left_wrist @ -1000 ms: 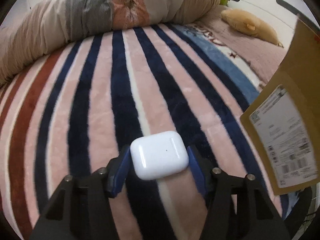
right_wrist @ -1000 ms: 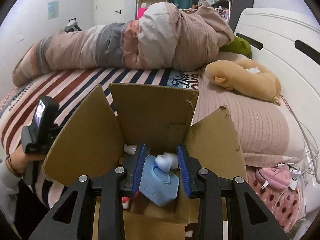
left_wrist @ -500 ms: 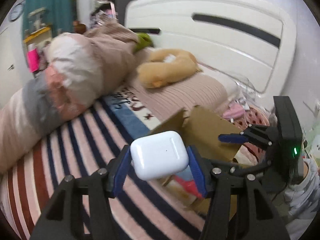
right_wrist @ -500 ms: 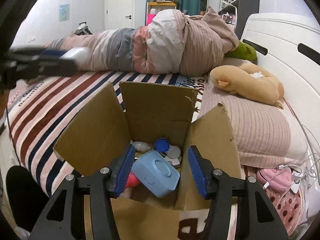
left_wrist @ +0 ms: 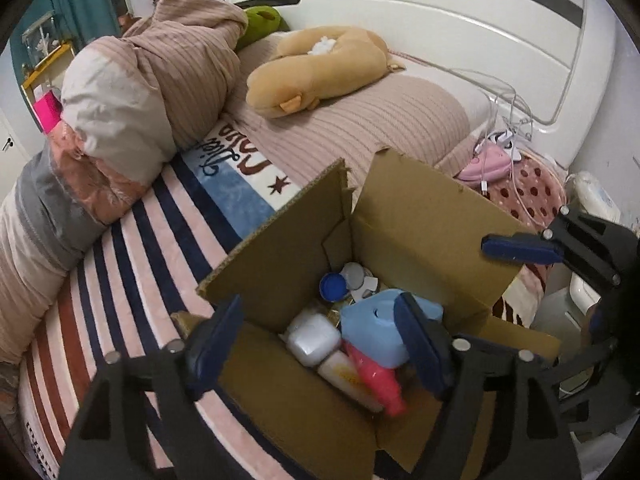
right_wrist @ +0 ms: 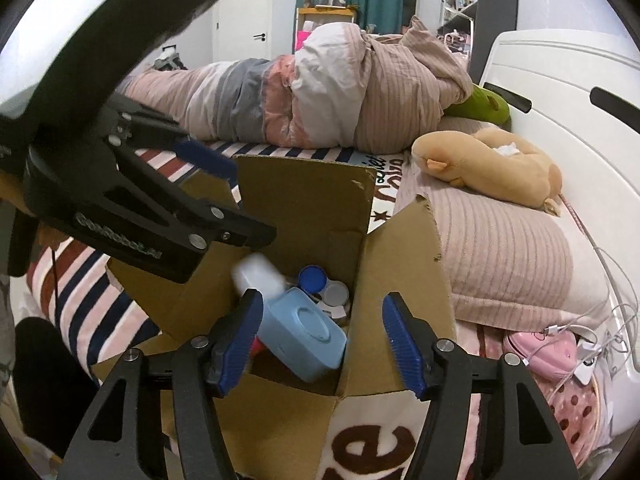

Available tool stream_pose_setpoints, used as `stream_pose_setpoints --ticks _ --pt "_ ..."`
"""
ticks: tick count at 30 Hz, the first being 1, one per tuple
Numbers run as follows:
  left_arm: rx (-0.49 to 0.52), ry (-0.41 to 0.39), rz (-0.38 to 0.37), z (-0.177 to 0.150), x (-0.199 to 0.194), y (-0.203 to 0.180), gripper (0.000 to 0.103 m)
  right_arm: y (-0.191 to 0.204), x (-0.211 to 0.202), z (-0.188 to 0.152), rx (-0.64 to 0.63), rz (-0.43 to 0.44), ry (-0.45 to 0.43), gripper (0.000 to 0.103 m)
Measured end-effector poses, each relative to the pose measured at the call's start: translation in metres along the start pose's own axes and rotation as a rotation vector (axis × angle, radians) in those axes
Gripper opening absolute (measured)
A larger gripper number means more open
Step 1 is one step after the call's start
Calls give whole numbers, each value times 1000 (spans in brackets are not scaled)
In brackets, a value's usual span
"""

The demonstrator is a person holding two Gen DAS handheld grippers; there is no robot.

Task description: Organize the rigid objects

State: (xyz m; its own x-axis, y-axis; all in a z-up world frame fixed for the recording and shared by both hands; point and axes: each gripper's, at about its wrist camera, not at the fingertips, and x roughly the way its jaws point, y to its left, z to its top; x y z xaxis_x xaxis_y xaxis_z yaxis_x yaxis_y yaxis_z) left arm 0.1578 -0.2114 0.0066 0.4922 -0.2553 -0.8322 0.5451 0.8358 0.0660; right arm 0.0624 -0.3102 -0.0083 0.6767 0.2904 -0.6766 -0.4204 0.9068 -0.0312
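Left wrist view: left gripper point(left_wrist: 320, 344) spread wide, holding nothing, above the open cardboard box point(left_wrist: 420, 236) on the striped bed point(left_wrist: 132, 248). White earbud case point(left_wrist: 313, 340) lies inside the box, left of the blue case point(left_wrist: 374, 330), beside a pink bottle point(left_wrist: 380, 380). Right wrist view: right gripper point(right_wrist: 322, 340) wide open, empty, over the near edge of the box point(right_wrist: 312, 196); blue case point(right_wrist: 304, 332) below it, white earbud case point(right_wrist: 258, 276) blurred at far left inside the box.
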Motion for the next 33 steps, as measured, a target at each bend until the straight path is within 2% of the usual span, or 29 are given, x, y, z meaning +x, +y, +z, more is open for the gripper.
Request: stream_pose_setpoints --ticks 4,7,9,12,15,18,23,26,33 --pt "-55 -53 -2 -6 -18 14 84 1 1 2 -12 12 -6 64" --pt "-105 -133 30 -18 -40 24 90 2 -1 6 -17 47 -33 78" --pt "-158 -204 62 -31 -60 33 102 5 -4 10 -30 79 -63 88" --pt "-235 -274 103 -52 -84 44 102 12 -11 18 -64 147 -135 93" --pt "-303 -332 137 -72 -101 53 102 22 -19 25 -120 180 -209 95" --pt "-372 -391 210 -94 -117 61 102 32 -23 34 -150 204 -245 95" --pt "-478 -455 271 -125 -134 75 102 37 -27 42 -118 292 -273 95" --pt "-500 -466 317 -137 -138 79 102 40 -28 46 -102 293 -288 95" --pt "-523 -458 341 -147 -137 84 102 46 -26 51 -101 280 -276 95"
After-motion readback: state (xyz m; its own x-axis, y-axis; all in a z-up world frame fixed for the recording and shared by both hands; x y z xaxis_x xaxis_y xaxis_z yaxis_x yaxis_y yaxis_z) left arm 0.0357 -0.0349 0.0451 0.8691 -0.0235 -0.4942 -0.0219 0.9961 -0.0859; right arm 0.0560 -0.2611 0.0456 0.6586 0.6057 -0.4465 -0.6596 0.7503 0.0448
